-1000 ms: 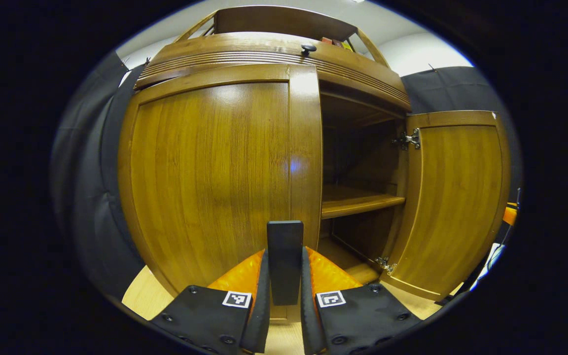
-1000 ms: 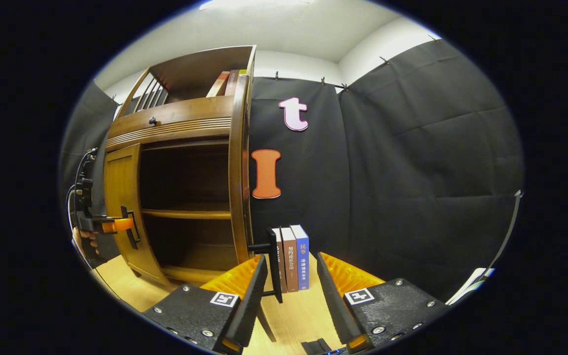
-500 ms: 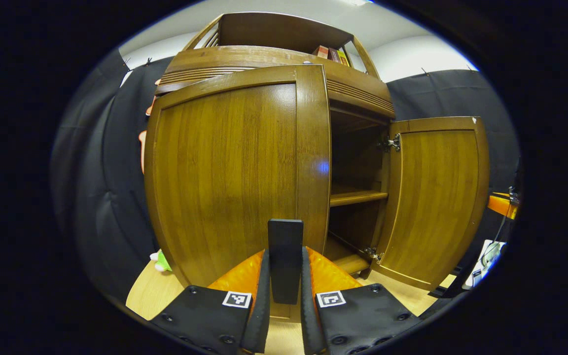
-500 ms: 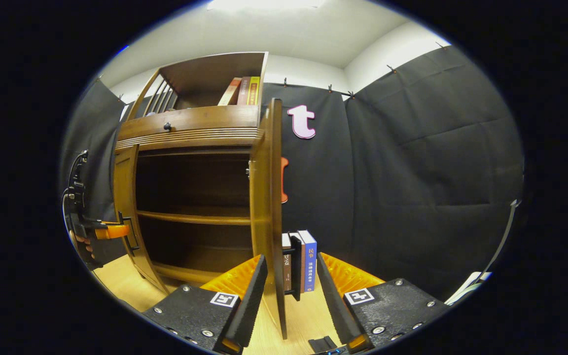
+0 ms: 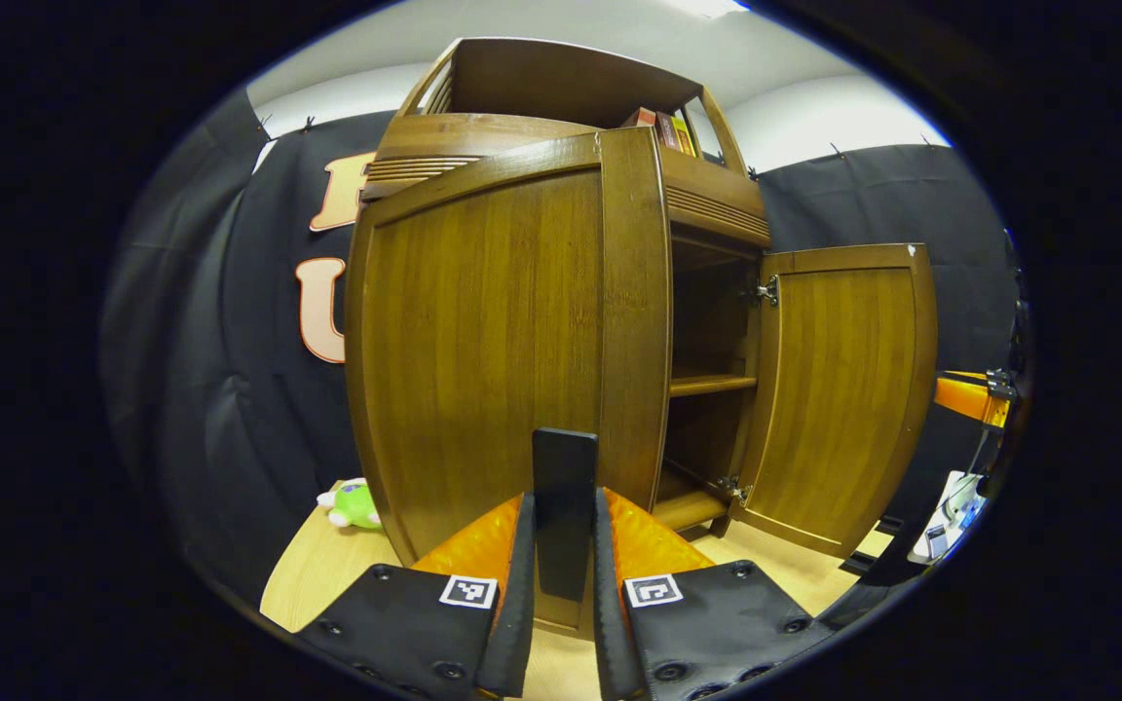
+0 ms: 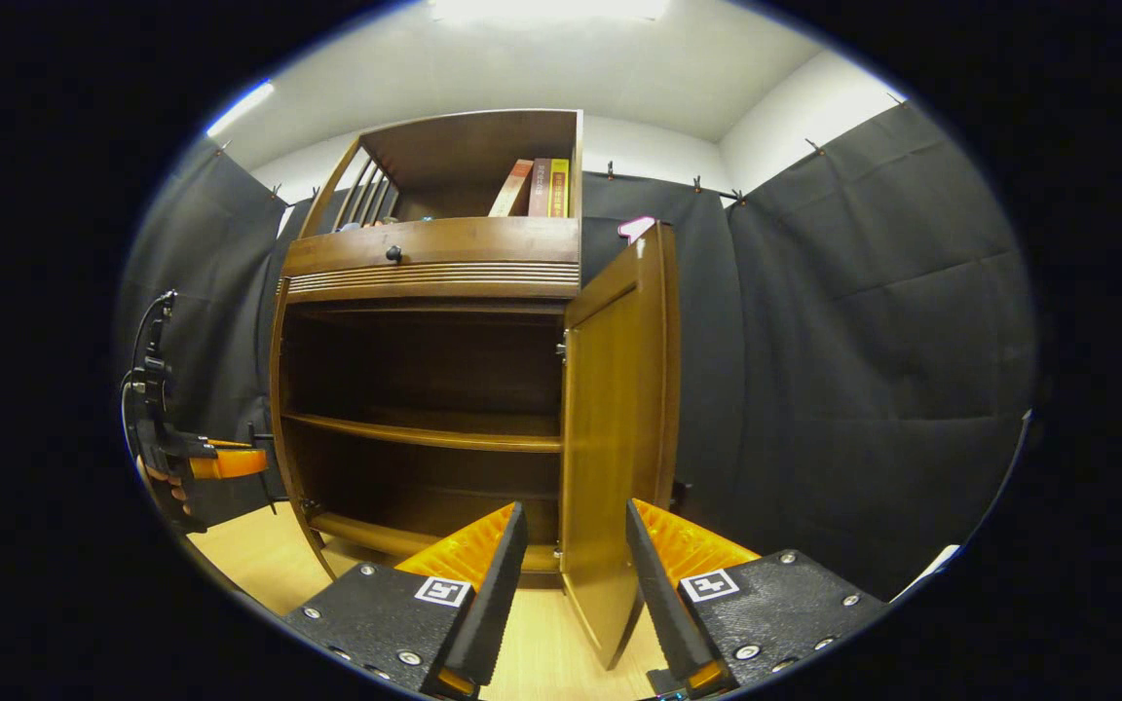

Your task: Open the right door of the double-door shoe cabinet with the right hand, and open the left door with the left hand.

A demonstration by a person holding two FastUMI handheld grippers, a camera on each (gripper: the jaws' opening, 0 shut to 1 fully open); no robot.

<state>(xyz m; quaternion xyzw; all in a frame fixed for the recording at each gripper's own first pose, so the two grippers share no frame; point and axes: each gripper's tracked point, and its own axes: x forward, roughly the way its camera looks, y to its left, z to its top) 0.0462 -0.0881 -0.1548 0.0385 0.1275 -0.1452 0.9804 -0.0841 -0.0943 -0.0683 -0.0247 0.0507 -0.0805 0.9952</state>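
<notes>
Wooden left door (image 5: 493, 341) of the shoe cabinet (image 6: 434, 273) stands swung well out, its dark handle (image 5: 564, 511) clamped between the left gripper (image 5: 564, 594) fingers. The right door (image 6: 615, 428) hangs wide open between the right gripper (image 6: 571, 594) fingers, which stand apart. Both doors look open, so I judge the next move is simply releasing the handle. A green toy (image 5: 355, 504) lies beside the cabinet.

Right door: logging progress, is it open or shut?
Open. The right door stands swung out from the cabinet, baring its shelf.
</notes>
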